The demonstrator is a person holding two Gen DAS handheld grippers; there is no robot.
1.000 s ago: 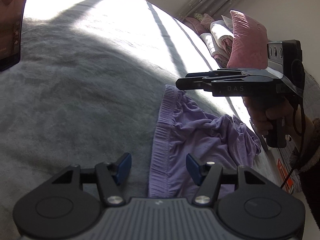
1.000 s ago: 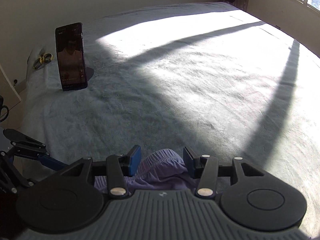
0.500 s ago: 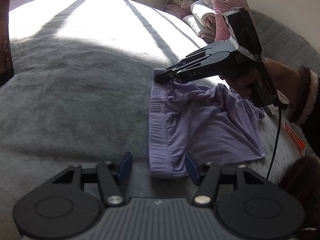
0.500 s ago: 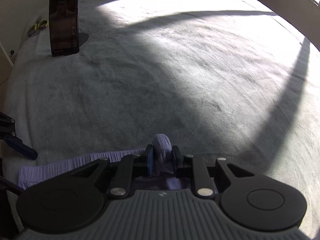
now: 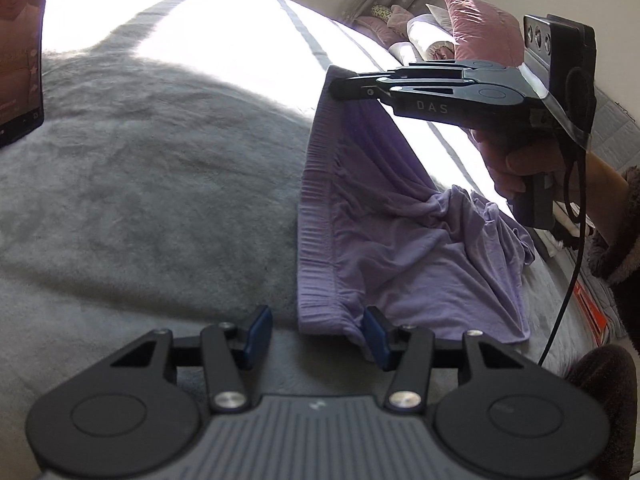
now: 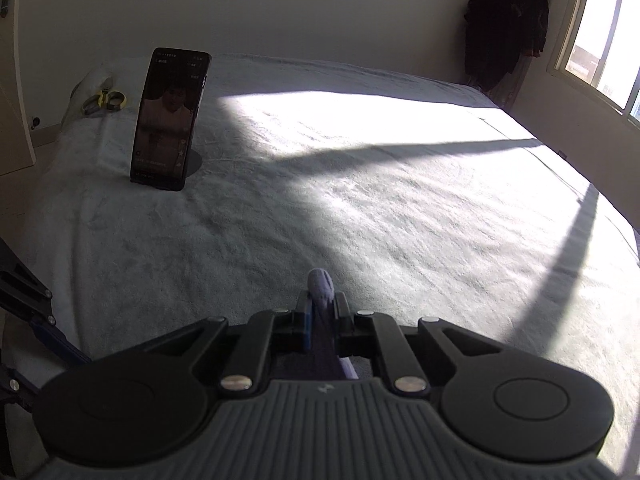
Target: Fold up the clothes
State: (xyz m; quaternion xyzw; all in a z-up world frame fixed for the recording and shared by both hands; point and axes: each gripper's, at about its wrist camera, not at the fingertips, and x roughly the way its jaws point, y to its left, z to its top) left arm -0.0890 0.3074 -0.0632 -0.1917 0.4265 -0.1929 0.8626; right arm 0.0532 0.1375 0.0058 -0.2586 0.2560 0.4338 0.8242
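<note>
- Lilac, soft-knit shorts with a ribbed waistband point(image 5: 384, 216) lie partly on a grey fleece blanket point(image 5: 160, 184) covering the bed, one waistband corner lifted clear of it.
- Right gripper point(image 5: 340, 86), black and held by a hand point(image 5: 520, 164), is clenched on that raised corner — its jaws have just been closing, and in its own wrist view a small nub of lilac cloth pokes out between the pads.
- From the pinched corner the fabric hangs in diagonal folds down to the crumpled leg part, which rests on the blanket near the bed's edge.
- Left gripper point(image 5: 318, 332) hovers at the near end of the waistband; its jaws have just been narrowing but stand apart, the blue pads point(image 5: 256, 332) not pressing the cloth — the hem sits just beside the right-hand pad.
- Black smartphone propped upright on a stand point(image 6: 170, 120) sits well apart on the blanket, with yellow-handled scissors point(image 6: 104, 101) beyond it.
- Pink pillows point(image 5: 480, 28) are piled at the bed's far side.
</note>
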